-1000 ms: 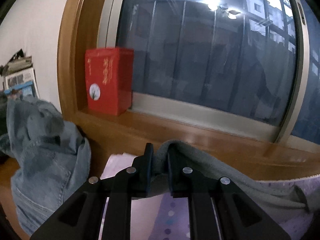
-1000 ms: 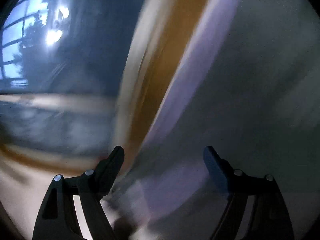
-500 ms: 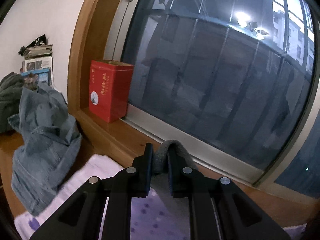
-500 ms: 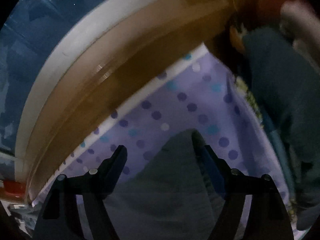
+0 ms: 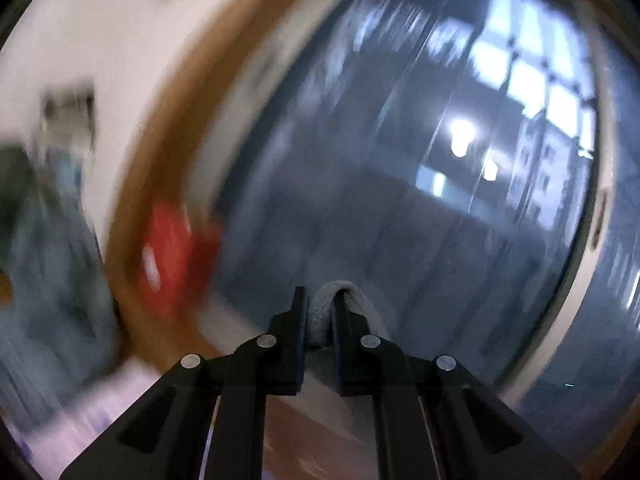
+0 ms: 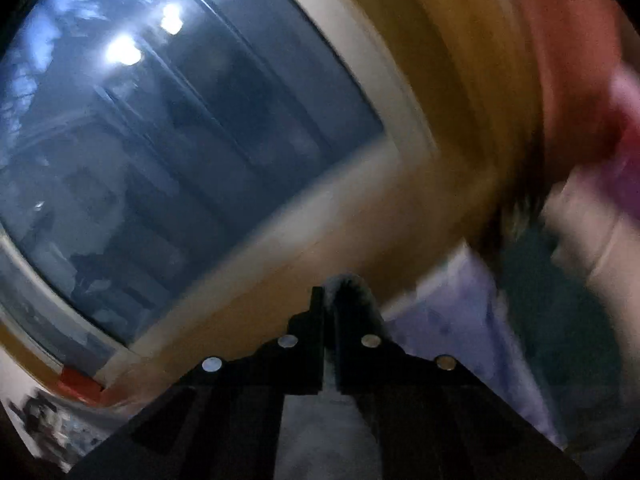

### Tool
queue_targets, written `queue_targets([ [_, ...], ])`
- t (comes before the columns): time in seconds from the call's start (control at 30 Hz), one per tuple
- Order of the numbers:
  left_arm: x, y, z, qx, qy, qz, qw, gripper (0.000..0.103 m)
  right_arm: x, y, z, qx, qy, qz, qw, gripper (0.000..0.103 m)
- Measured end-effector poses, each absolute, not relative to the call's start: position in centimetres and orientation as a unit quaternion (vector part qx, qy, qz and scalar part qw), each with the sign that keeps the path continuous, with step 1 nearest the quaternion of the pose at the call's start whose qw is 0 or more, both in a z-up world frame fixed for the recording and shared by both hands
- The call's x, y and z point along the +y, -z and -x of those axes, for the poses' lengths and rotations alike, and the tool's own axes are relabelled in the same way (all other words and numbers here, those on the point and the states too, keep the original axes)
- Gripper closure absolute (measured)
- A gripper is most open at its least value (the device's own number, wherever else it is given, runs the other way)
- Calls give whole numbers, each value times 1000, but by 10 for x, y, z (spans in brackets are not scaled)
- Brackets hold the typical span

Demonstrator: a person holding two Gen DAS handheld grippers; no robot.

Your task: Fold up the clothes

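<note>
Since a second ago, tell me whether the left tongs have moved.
Yes. The left tongs, shut on the grey garment, have risen: the red box and wooden sill have dropped lower in their view, and the window now fills it.

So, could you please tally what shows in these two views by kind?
Grippers: 2, left gripper and right gripper, each shut on the grey garment.
Grey garment: 1.
Red box: 1.
Window: 1.
Total: 5.

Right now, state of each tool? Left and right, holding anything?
Left tool: shut on a fold of the grey garment.
Right tool: shut on grey fabric, likely the same garment.
</note>
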State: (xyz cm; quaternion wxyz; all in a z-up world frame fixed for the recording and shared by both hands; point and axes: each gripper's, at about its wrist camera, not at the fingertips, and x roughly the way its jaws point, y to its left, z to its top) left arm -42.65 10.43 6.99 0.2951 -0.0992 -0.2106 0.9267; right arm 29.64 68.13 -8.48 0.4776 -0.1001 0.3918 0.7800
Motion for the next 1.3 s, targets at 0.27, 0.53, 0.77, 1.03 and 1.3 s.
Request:
queue_targets([
  [0.27,56,12,450,-199,-936,188,222,93,685,146,-338,505,-712,85,481,101],
  [0.53,53,84,470,-192,-922,287,174,84,691,147,-324,502,-709,126,479,101],
  [0.77,58,97,485,-217,-914,306,155,84,700,155,-297,484,-707,176,484,100],
  [1.03,71,67,501,-224,-924,268,156,84,708,135,-283,460,-748,122,462,100],
  [1.3,97,84,529,-214,-919,304,129,84,730,167,-254,456,-734,181,470,100],
])
